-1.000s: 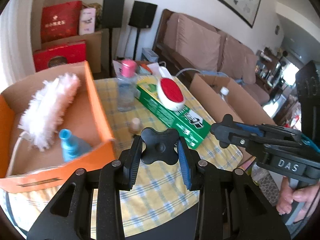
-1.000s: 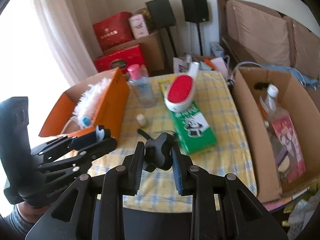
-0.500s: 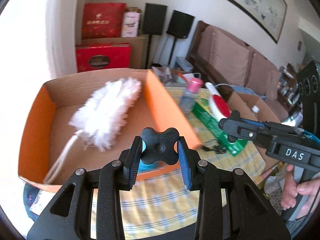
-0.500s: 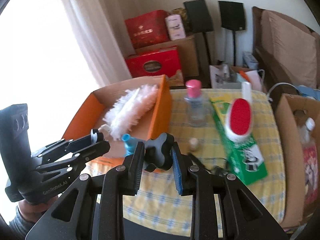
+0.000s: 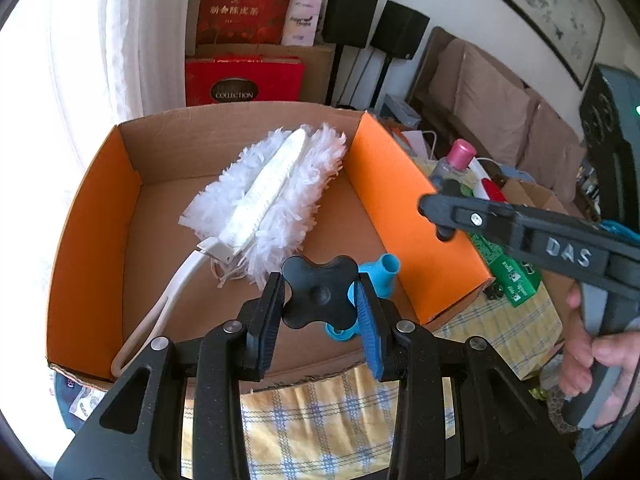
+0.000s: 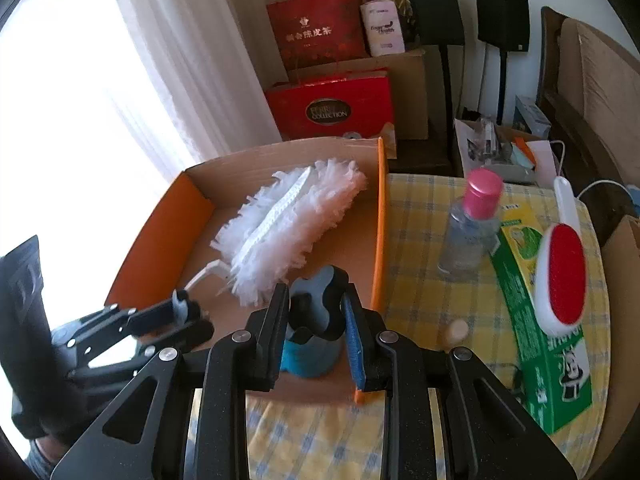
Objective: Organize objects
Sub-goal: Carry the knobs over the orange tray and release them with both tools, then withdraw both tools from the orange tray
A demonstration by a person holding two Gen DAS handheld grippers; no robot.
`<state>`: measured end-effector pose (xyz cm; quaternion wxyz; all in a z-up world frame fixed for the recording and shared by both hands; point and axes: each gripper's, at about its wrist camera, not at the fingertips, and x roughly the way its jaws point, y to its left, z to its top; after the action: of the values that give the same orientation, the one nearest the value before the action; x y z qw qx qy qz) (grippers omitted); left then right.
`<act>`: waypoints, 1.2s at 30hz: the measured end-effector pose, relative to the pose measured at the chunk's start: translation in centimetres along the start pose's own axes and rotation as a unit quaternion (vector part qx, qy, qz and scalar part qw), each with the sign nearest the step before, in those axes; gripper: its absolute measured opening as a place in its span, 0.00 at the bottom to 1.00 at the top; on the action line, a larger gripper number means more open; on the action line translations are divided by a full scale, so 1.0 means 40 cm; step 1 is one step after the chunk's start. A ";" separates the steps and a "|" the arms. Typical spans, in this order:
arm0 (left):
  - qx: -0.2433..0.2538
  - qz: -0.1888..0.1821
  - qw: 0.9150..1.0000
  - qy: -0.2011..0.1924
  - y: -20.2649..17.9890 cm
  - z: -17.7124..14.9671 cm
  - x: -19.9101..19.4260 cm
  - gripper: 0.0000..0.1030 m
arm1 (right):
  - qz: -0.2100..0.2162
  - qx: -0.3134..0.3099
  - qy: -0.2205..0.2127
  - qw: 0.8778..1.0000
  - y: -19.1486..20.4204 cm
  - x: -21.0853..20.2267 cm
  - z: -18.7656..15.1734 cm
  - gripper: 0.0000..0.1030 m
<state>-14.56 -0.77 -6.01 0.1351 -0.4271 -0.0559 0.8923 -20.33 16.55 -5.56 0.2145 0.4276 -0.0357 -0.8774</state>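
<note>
The round table with a yellow and blue checked cloth (image 6: 432,240) carries most things. On its left edge stands the large open cardboard box with orange outer walls (image 5: 404,200) — it takes almost the whole left part of the table. Inside the box, a white fluffy duster with a long white plastic handle (image 5: 272,196) lies diagonally, its head toward the far right corner of the box and its handle toward the near left corner. Near the front wall of the box, close to the right wall, lies a small bright blue plastic bottle (image 5: 380,276).

On the right part of the table a long green carton (image 6: 536,320) lies flat, and on top of it rests a white lint brush with a red oval pad (image 6: 562,276). Between the carton and the box stands a clear plastic bottle with a pink cap (image 6: 472,224), upright. A small beige round cap (image 6: 456,330) lies on the cloth near the front edge.

The left gripper (image 5: 320,312) hovers over the front wall of the box, its jaws spread apart with nothing between the pads. The right gripper (image 6: 316,332) is also over the front of the box, just beside the blue bottle — its jaws are spread too and pinch nothing.
</note>
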 end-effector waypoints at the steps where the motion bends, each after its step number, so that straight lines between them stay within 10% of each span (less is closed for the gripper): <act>1: 0.000 0.000 1.000 0.001 0.000 0.000 0.003 0.32 | -0.001 0.001 0.001 1.000 0.000 0.009 0.006 0.25; 19: -0.020 -0.008 1.000 0.000 0.041 -0.007 -0.028 0.48 | -0.077 -0.006 0.026 0.997 -0.040 0.009 -0.023 0.32; 36: -0.014 -0.020 1.000 0.000 0.026 -0.026 -0.049 0.48 | -0.029 -0.007 0.070 0.997 -0.015 0.005 -0.091 0.30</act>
<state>-12.79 -2.36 -5.42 0.1470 -0.4275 -0.0765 0.8887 -17.86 17.46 -8.17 0.1937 0.4869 -0.0017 -0.8517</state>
